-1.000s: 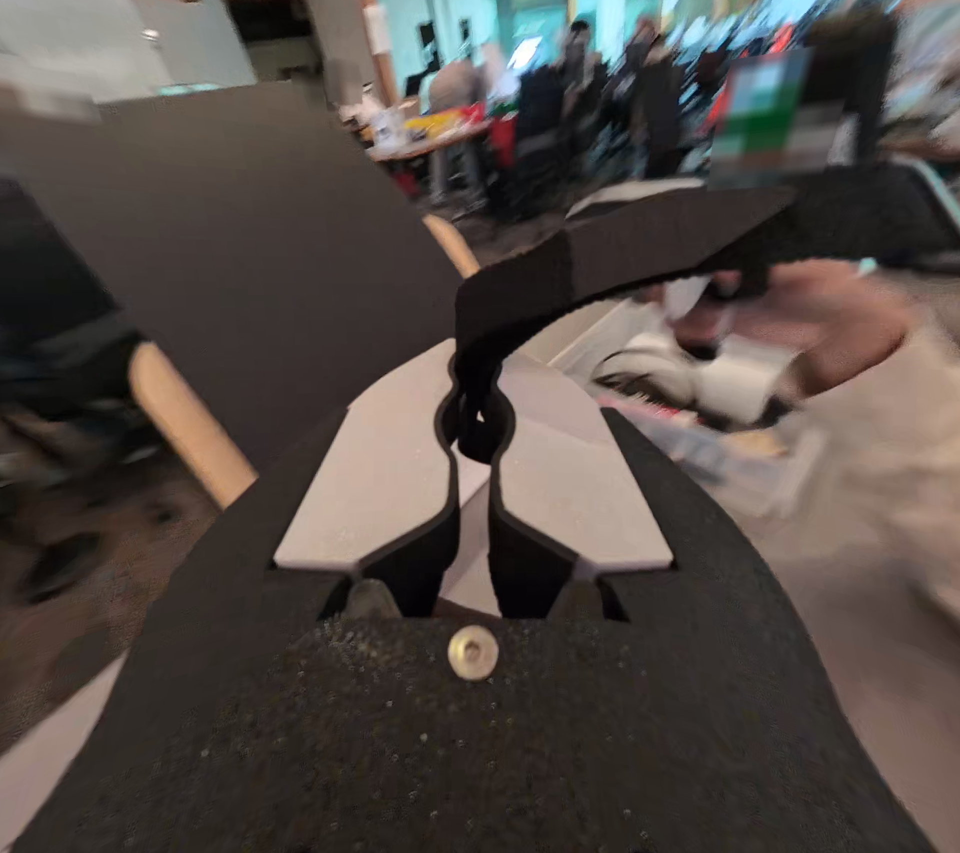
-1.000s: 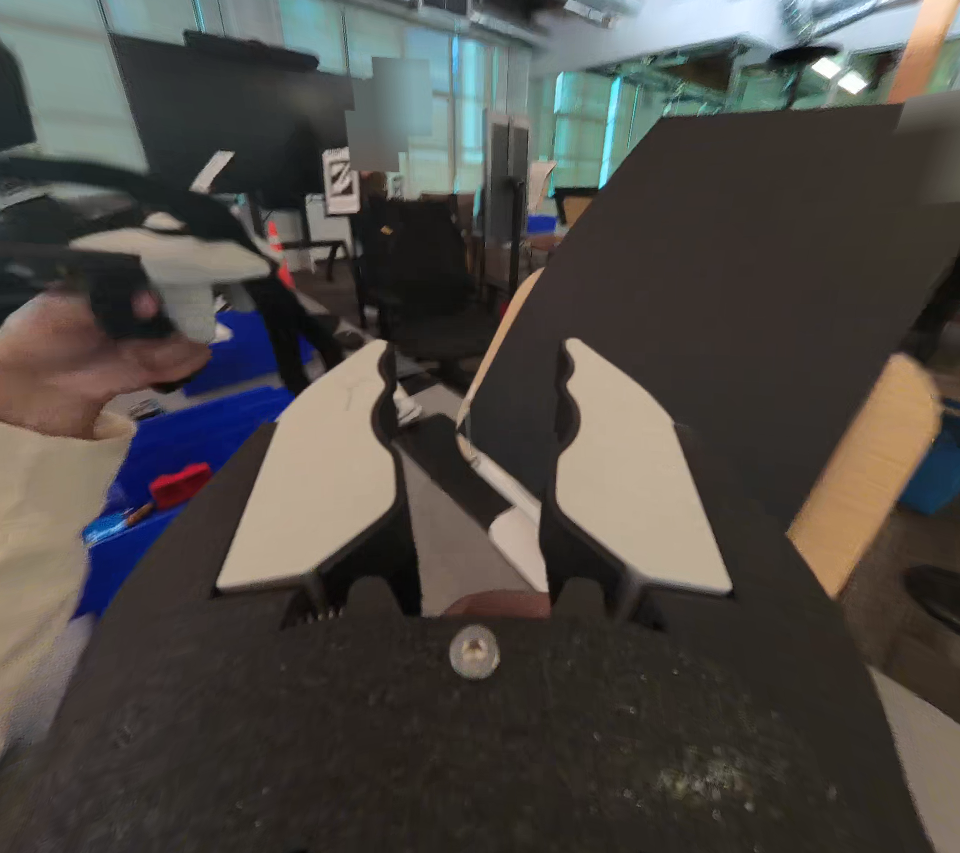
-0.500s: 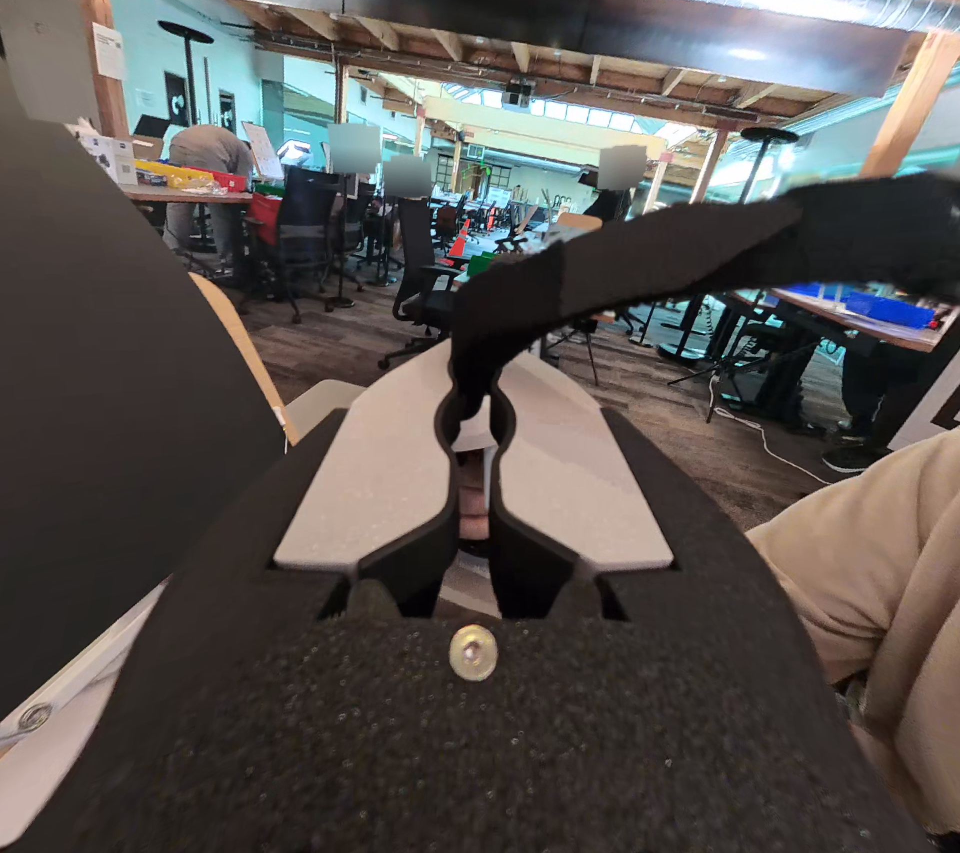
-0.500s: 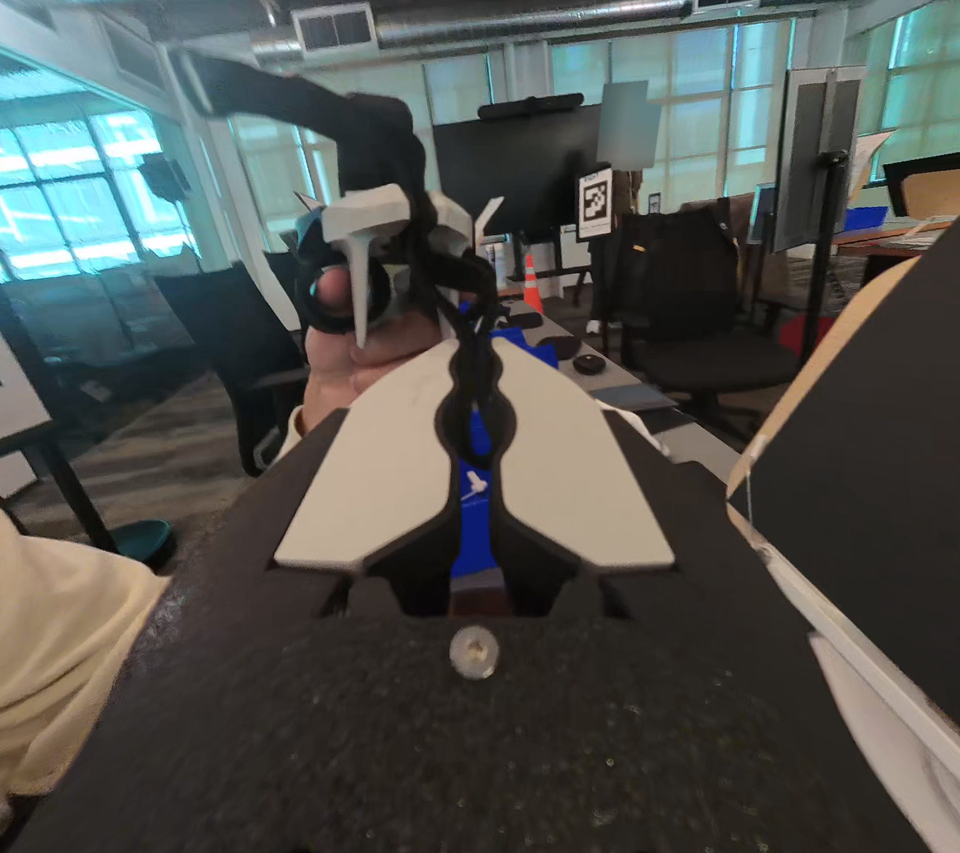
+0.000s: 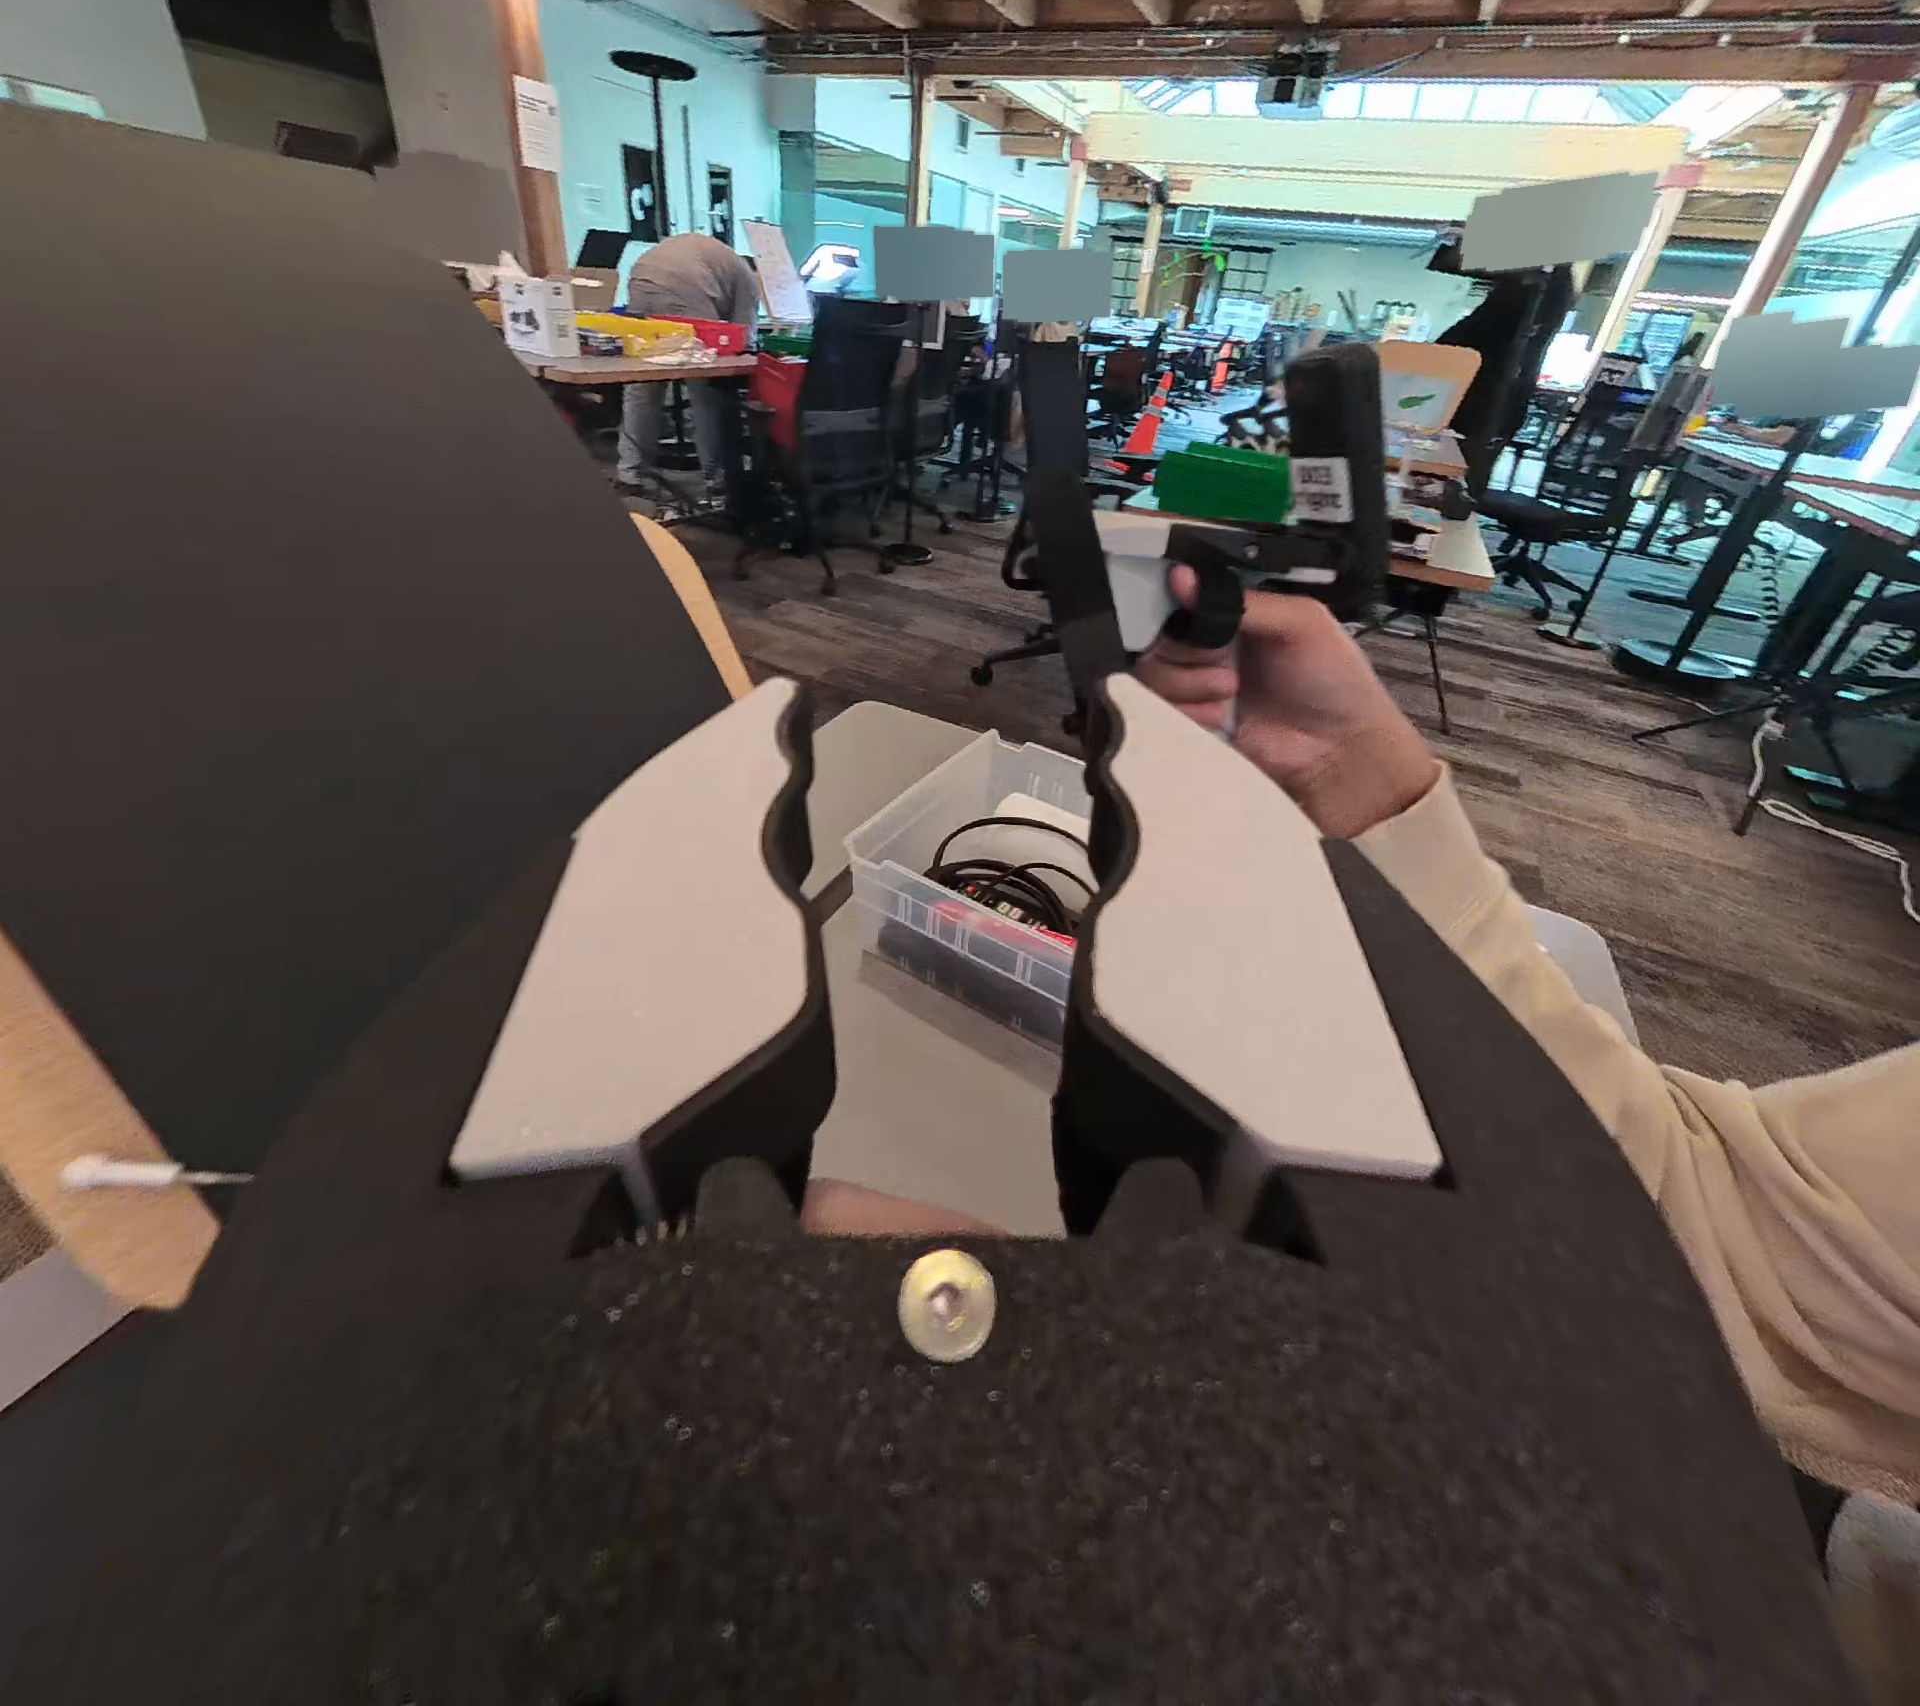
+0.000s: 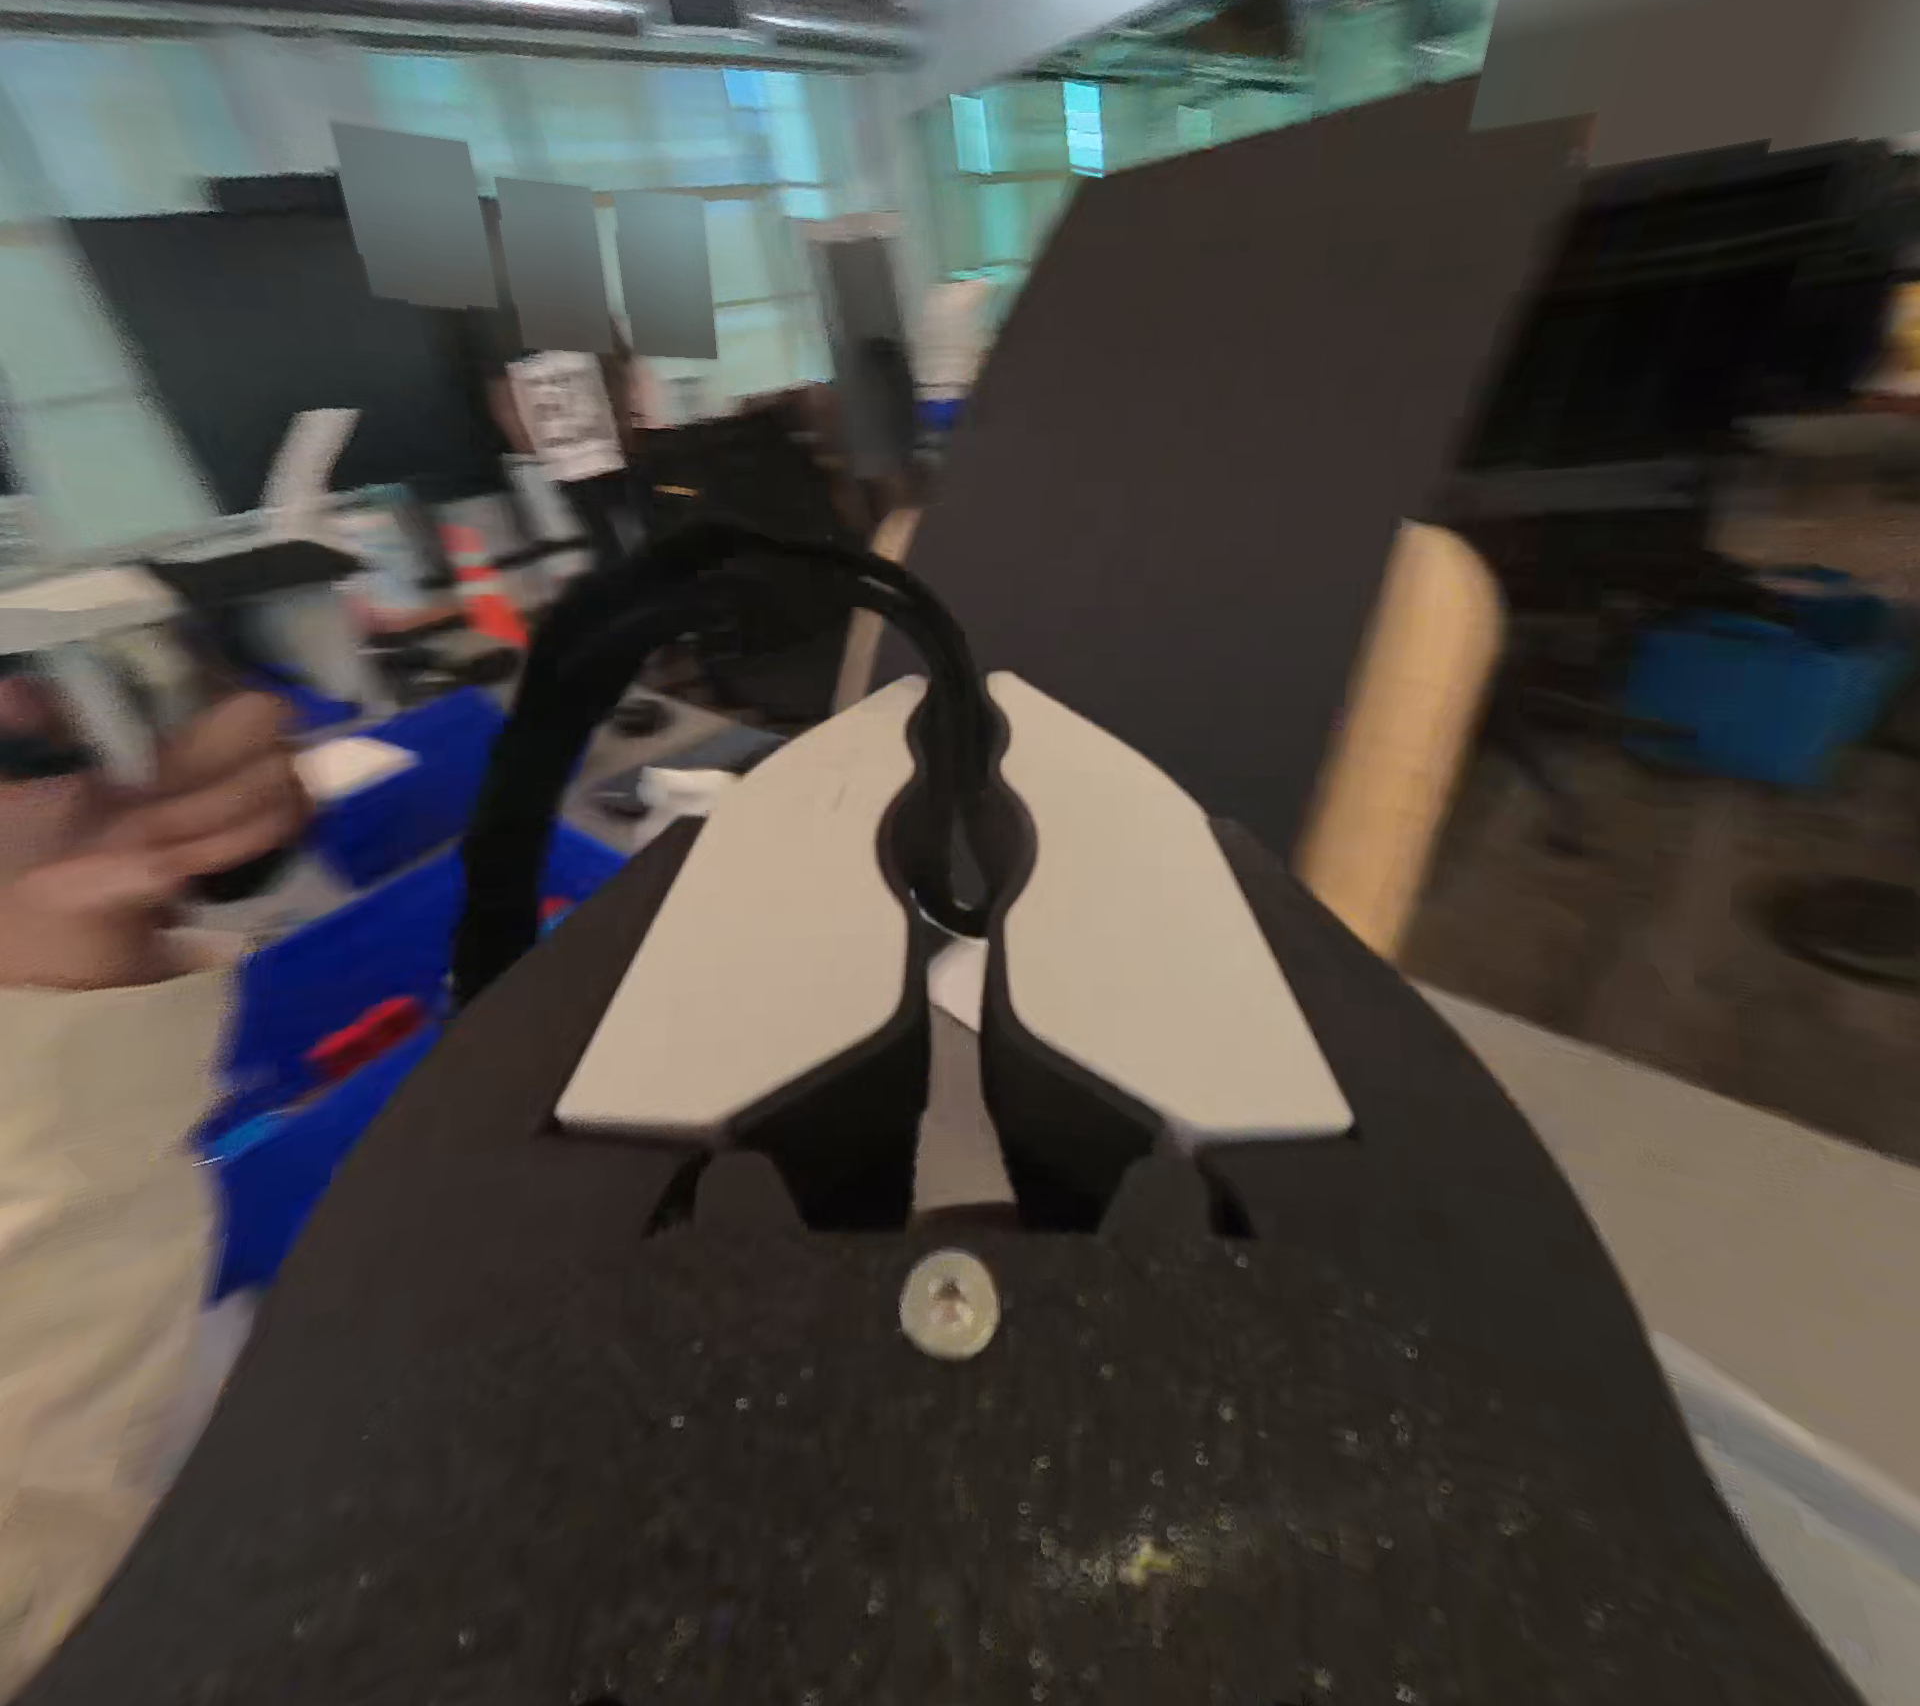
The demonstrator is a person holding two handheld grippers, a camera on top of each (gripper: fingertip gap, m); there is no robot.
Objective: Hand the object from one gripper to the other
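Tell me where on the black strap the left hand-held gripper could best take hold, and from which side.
Grip the hanging stretch of the black strap, below its arch. The right hand-held gripper is shut on the other end. From there the strap loops up and drops on that gripper's left, free and roughly vertical. The open left hand-held gripper should probably come in from the left, its fingers straddling the strap sideways.

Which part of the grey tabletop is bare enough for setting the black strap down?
Bare grey tabletop lies left of and behind the clear plastic bin; the bin is crowded with black cables. In the right view, tabletop right of the right hand-held gripper looks bare.
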